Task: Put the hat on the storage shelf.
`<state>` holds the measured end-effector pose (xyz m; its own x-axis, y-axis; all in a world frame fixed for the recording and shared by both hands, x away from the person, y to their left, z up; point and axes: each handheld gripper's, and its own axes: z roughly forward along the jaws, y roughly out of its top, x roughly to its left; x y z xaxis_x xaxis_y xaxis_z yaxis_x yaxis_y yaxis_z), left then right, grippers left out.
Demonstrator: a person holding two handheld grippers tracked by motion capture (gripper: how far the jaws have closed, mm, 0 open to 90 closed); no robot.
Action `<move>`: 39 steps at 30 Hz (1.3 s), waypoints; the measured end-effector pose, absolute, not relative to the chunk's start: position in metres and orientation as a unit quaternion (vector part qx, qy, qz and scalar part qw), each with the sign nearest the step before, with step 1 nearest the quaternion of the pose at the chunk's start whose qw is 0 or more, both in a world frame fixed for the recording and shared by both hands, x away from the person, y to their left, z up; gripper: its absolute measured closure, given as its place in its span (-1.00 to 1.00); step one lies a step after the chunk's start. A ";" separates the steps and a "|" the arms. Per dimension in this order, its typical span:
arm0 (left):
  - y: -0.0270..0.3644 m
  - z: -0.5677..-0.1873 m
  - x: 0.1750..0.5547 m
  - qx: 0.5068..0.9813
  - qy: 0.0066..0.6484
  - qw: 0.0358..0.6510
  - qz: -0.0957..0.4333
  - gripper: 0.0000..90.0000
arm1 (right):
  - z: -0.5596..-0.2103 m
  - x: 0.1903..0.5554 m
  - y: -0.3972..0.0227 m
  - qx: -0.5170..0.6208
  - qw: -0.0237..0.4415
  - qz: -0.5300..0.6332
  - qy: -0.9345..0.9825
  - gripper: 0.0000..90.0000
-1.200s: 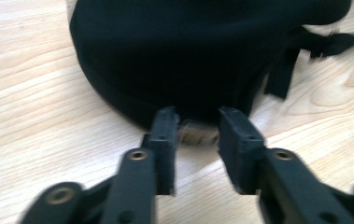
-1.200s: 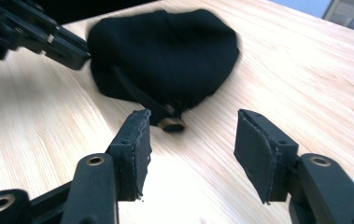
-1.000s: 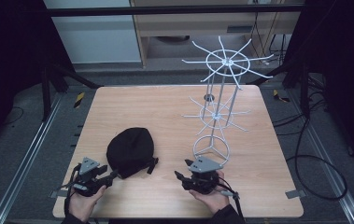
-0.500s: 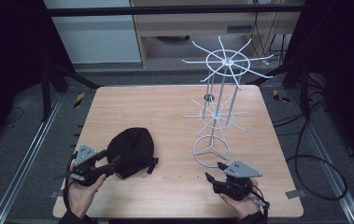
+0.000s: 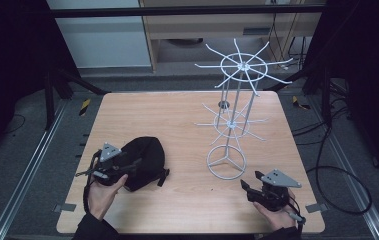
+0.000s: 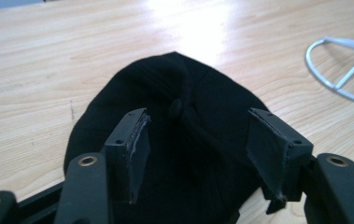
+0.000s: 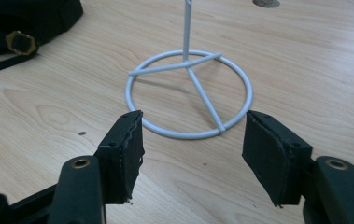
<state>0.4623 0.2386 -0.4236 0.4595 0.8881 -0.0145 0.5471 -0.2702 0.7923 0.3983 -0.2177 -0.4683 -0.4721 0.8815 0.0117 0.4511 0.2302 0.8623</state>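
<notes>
**Both grippers wide, cap on the wood, rack bare**

Here's the left gripper [image 5: 136, 163] at the near-left of the surface [image 5: 177, 120], poised right at the black cap [image 5: 147, 159]. In the left gripper view its fingers [image 6: 135, 144] stand well spread, one to either side of the cap's crown [image 6: 179, 140], with the top button showing in the gap between them. They have just been opening, and the pads are not pressing on the fabric; nothing is gripped.

The cap lies flat on the wood, crown up, left of centre and near the front edge. Its strap and brass buckle [image 7: 20, 43] trail out toward the rack side, resting on the surface.

Over on the right, the right gripper [image 5: 247, 187] sits at the near-right corner, pointing toward the white wire rack [image 5: 232, 120]. Its fingers [image 7: 125, 149] are also wide apart and have just been opening, with bare wood between them and nothing held. The rack's ring base [image 7: 188, 93] lies just beyond the fingertips, not touched.

The rack stands upright on the right half of the surface, a slim post carrying two tiers of wire spokes, a larger wheel on top and a smaller set below. Every spoke is free. The cap and the rack base are near each other but apart.
</notes>
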 end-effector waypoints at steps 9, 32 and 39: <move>0.236 -0.441 0.473 0.776 0.485 0.350 0.201 -0.07 | -0.475 0.403 -0.222 0.455 0.250 0.420 0.745 -0.21; 0.242 -0.440 0.472 0.762 0.493 0.363 0.213 0.78 | -0.480 0.406 -0.225 0.457 0.246 0.416 0.747 -0.18; 0.245 -0.422 0.457 0.746 0.464 0.414 0.238 0.80 | -0.480 0.406 -0.225 0.455 0.248 0.417 0.747 -0.17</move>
<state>0.4575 0.2453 -0.4221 0.4562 0.8894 -0.0283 0.4947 -0.2271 0.8388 0.4062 -0.2254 -0.4800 -0.4625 0.8866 0.0097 0.4733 0.2376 0.8483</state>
